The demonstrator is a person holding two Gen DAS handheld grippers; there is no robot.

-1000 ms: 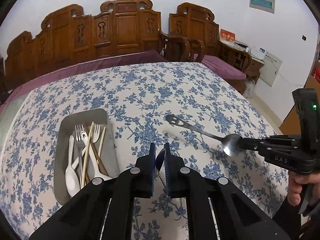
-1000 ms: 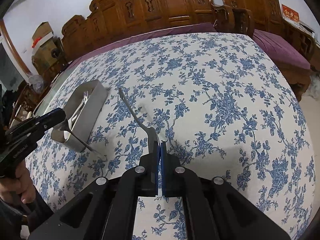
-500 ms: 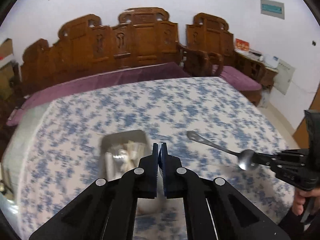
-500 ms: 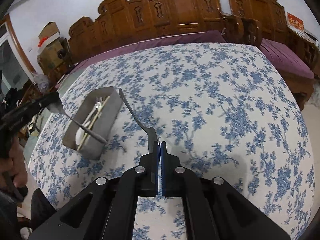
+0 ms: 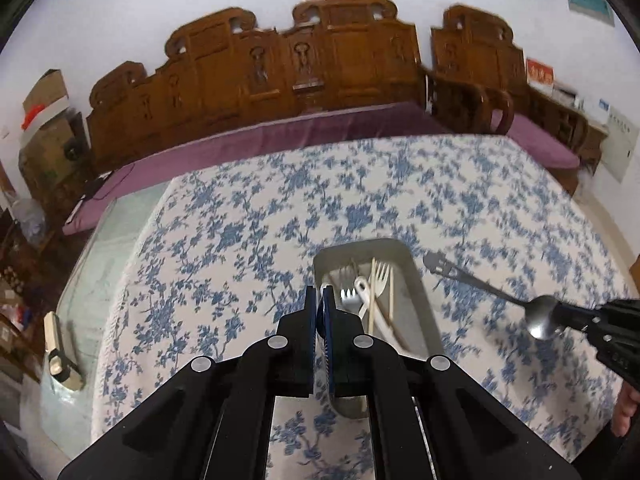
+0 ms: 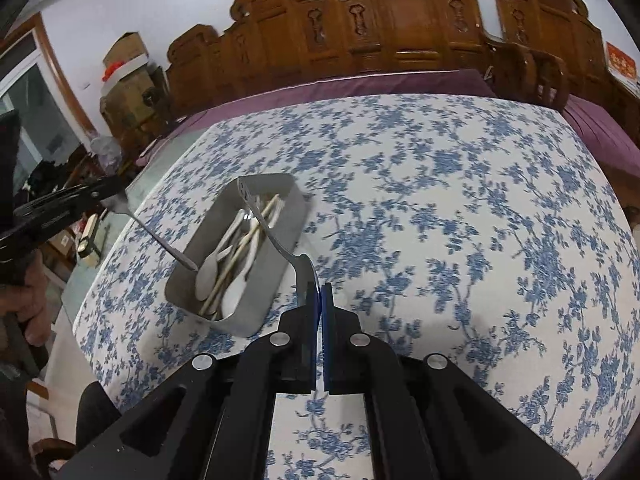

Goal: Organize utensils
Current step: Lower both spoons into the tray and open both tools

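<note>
A grey metal tray (image 5: 418, 280) (image 6: 248, 314) on the floral tablecloth holds white plastic spoons (image 6: 208, 274), forks (image 5: 380, 280) and chopsticks (image 6: 244, 246). My right gripper (image 6: 319, 290) (image 5: 564, 314) is shut on the bowl of a metal spoon (image 6: 276, 240) (image 5: 540, 322), whose handle reaches over the tray's right wall. My left gripper (image 5: 318, 308) (image 6: 114, 194) is shut on the bowl of a second metal spoon (image 6: 160, 242). Its handle slants down to the tray's near left corner. In the left wrist view that spoon is hidden behind the fingers.
The table (image 6: 460, 200) has a bare glass strip (image 5: 104, 256) along its left side with a small object (image 5: 60, 364) on it. Carved wooden benches (image 5: 320, 64) with purple cushions stand behind. A person's hand (image 6: 28, 304) grips the left tool. Boxes (image 6: 128, 64) stand far left.
Both grippers rose and swung left with their spoons. The tray went from left of the left gripper to just right of its fingers, and the right spoon's handle now hangs over it.
</note>
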